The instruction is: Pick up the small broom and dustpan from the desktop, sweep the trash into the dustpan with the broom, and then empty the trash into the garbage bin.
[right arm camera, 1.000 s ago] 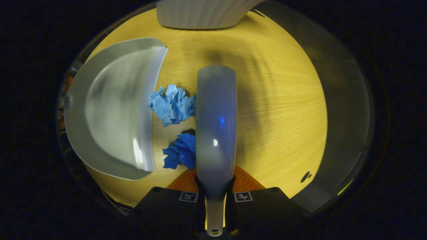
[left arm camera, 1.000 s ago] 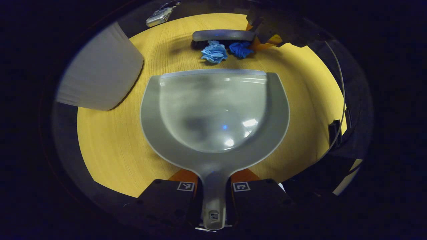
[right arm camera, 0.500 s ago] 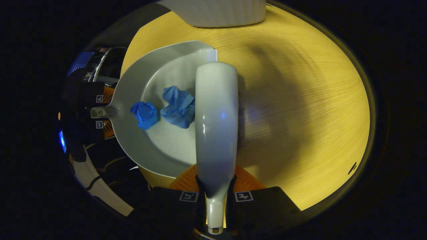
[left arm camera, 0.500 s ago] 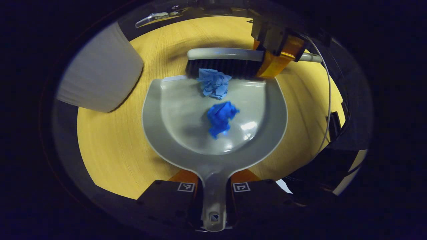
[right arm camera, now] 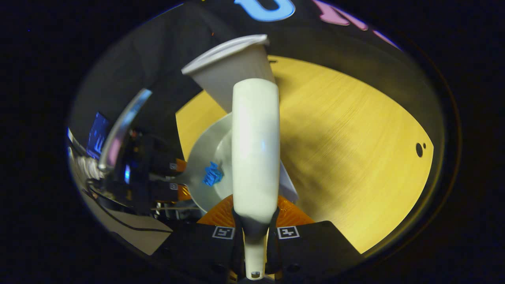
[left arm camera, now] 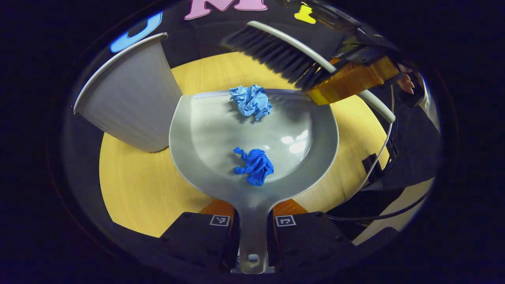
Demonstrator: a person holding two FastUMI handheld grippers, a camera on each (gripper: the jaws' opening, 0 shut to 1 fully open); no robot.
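- Since half a second ago, our broom [left arm camera: 300, 59] has lifted off the dustpan's lip and now hangs tilted above its far right corner, bristles clear of the paper; the darker wad has slid nearer the handle.
- Far left in the left gripper view, the garbage bin [left arm camera: 130, 94] stands upright on the desktop [left arm camera: 134, 185], just beside the dustpan's left rim.
- In the middle, our left gripper [left arm camera: 252, 225] is clamped on the handle of the dustpan [left arm camera: 315, 157], both fingers pressing it.
- A light blue paper wad [left arm camera: 251, 101] sits right at the pan's far lip; a dark blue paper wad [left arm camera: 254, 165] lies deep in the bowl.
- To the right, our right gripper [right arm camera: 254, 232] is closed on the broom's handle, seen in the right gripper view.
- We judge sweeping done; emptying into the bin remains.
- The risk: the light wad is at the open edge, so dipping that lip on the way would drop it onto the desktop.
- Swinging left, the pan's rim could knock the bin, which stands so close.
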